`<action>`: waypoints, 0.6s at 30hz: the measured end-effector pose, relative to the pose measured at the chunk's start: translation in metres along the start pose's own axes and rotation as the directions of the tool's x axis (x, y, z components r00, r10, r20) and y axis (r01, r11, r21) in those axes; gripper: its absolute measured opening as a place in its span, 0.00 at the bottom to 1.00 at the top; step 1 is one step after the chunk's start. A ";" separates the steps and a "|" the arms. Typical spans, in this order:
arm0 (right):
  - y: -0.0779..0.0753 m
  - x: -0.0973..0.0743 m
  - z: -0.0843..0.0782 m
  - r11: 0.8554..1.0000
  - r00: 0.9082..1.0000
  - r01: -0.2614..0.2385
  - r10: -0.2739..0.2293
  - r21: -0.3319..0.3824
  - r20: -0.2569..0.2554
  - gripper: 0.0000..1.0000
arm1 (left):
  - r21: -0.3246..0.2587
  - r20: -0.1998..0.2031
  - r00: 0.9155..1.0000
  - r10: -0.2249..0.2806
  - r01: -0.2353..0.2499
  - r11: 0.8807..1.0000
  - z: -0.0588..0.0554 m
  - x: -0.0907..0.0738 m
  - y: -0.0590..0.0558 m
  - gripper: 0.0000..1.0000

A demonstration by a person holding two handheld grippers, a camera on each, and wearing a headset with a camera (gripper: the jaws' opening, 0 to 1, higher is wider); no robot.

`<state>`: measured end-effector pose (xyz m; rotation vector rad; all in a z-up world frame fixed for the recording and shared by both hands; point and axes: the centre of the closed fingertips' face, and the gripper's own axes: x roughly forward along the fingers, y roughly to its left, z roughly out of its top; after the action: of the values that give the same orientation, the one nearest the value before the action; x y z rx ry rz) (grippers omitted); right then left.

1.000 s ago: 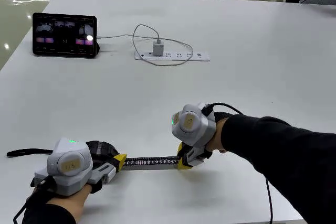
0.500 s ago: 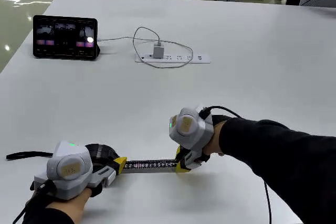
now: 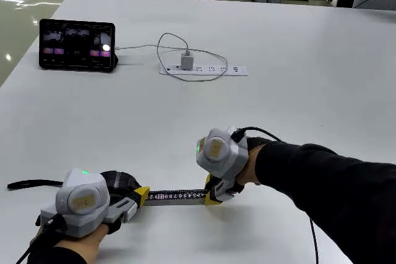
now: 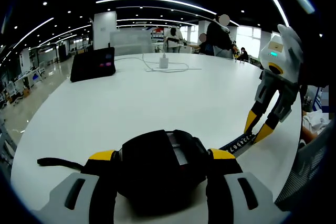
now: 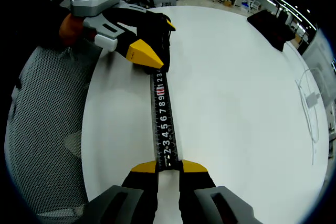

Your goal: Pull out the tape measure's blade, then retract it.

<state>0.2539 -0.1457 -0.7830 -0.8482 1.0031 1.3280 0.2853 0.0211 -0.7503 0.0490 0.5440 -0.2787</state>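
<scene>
The black tape measure case (image 3: 120,182) rests on the white table (image 3: 260,91) at the front left. My left gripper (image 3: 137,197) is shut on the case (image 4: 160,163), with one yellow-tipped jaw on each side of it. A short length of the numbered blade (image 3: 176,196) runs right from the case to my right gripper (image 3: 212,197). My right gripper (image 5: 168,167) is shut on the end of the blade (image 5: 163,124). In the right gripper view the case (image 5: 155,30) and my left gripper (image 5: 142,51) lie straight ahead. My right gripper (image 4: 260,129) appears at the right of the left gripper view.
A dark tablet (image 3: 77,44) stands at the back left. A white power strip (image 3: 204,66) with a plugged charger and looped cable lies mid-table. The case's black strap (image 3: 31,184) trails left. A mesh chair (image 5: 47,129) sits beyond the table's near edge.
My right gripper has moved a little left toward the case, still holding the blade's end, so the exposed blade is shorter. My left gripper and the case have stayed put.
</scene>
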 end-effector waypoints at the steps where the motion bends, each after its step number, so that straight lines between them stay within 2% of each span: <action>1: 0.000 0.000 0.000 1.000 1.000 0.000 0.000 0.000 0.003 0.11 | -0.001 0.000 1.000 0.000 0.000 1.000 0.000 0.000 0.000 0.65; 7: 0.000 0.001 0.003 1.000 1.000 0.004 -0.004 0.004 0.020 0.11 | -0.007 0.005 1.000 -0.002 0.002 1.000 0.000 0.000 0.000 0.65; 18: 0.001 0.002 0.006 1.000 1.000 -0.007 0.007 -0.014 0.023 0.11 | -0.002 0.005 1.000 -0.005 0.005 1.000 0.001 0.001 0.001 0.64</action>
<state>0.2535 -0.1394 -0.7831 -0.8390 0.9808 1.3491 0.2862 0.0217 -0.7501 0.0452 0.5393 -0.2833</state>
